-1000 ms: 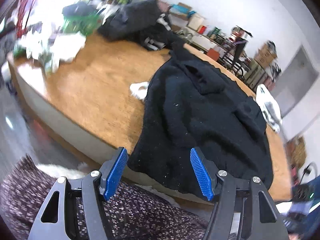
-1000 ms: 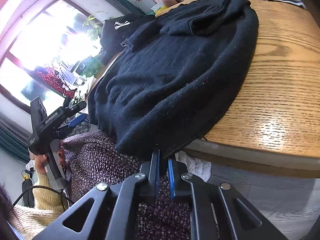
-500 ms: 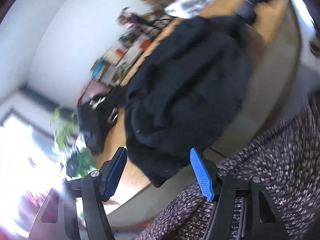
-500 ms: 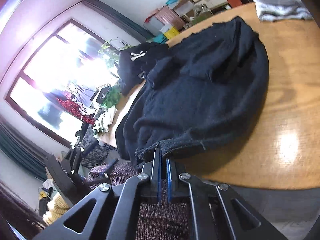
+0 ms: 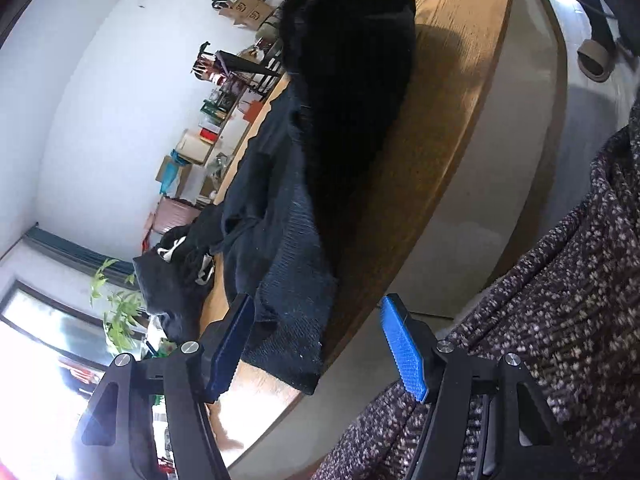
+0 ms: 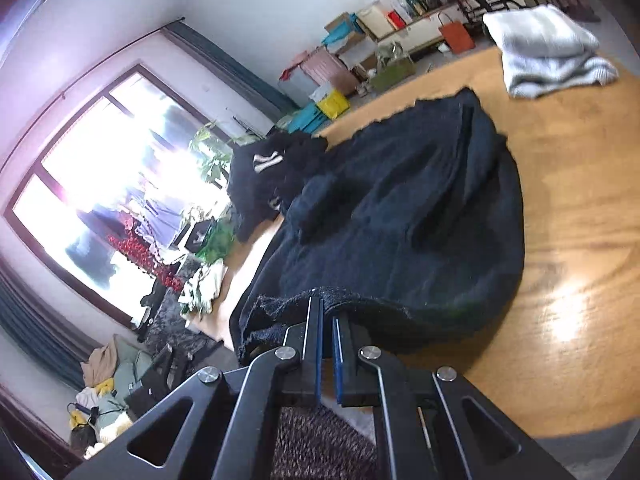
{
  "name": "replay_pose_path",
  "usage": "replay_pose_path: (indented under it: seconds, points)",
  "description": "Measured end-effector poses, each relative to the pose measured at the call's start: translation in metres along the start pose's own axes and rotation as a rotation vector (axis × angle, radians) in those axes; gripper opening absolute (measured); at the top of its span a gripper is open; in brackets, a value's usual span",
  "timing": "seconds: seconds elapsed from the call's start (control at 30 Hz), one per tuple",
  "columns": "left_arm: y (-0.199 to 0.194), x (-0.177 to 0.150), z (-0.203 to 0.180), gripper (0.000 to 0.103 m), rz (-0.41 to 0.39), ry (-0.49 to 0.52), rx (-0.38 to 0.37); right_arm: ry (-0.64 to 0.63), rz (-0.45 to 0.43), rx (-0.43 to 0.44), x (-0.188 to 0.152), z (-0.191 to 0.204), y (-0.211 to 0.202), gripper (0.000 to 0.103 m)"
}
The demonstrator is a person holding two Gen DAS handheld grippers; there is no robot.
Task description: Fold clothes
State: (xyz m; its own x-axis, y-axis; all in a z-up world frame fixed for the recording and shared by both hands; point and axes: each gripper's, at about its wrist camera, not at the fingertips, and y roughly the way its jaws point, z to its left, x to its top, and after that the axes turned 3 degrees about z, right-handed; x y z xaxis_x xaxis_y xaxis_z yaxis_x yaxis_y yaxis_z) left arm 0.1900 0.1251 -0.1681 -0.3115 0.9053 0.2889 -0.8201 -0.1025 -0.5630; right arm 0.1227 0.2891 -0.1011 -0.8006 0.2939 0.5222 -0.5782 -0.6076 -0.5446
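Observation:
A black knit sweater lies spread on the round wooden table. My right gripper is shut on the sweater's near hem, which is raised off the table edge and curls over the blue pads. In the left wrist view, rolled on its side, the same sweater runs along the table. My left gripper stands open at the sweater's lower corner. Its left finger is beside the hem corner and nothing is pressed between the pads.
A folded grey-white garment sits at the table's far right. Another black garment with white stripes lies beyond the sweater, near a plant. The person's speckled knit sleeve is close at the right. Boxes line the wall.
My left gripper has rolled about a quarter turn and moved in to the sweater's corner at the table edge. My right gripper has lifted the hem up above the table edge.

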Motion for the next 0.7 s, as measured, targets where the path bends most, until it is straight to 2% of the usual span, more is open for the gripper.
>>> replay_pose_path:
  seconds: [0.1, 0.17, 0.23, 0.3, 0.4, 0.53, 0.57, 0.7]
  points:
    - [0.009, 0.011, 0.006, 0.066, -0.01, -0.031, -0.002, -0.002, -0.008, 0.018, 0.008, 0.004, 0.003, 0.005]
    - [0.016, 0.018, 0.013, 0.059, -0.018, -0.066, 0.002, -0.014, -0.009, 0.016, 0.011, 0.007, 0.005, 0.005]
    - [0.025, 0.019, 0.019, 0.041, 0.007, -0.088, 0.026, -0.007, -0.009, 0.019, 0.013, 0.007, 0.006, 0.005]
    - [0.04, 0.013, 0.02, 0.027, 0.063, -0.066, 0.043, 0.005, -0.015, 0.017, 0.015, 0.004, 0.003, 0.005]
    - [0.053, 0.002, 0.019, 0.025, 0.113, -0.027, 0.096, 0.016, -0.024, 0.016, 0.018, 0.0, -0.002, 0.005]
    - [0.066, -0.008, 0.041, 0.022, 0.197, -0.157, 0.152, 0.027, -0.006, -0.023, 0.019, -0.002, 0.003, 0.005]
    - [0.068, -0.009, 0.046, 0.01, 0.203, -0.187, 0.165, 0.034, -0.003, -0.027, 0.018, -0.003, 0.003, 0.005]
    - [0.068, -0.003, 0.056, 0.008, 0.188, -0.23, 0.246, 0.051, 0.012, -0.089, 0.017, -0.006, 0.008, 0.005]
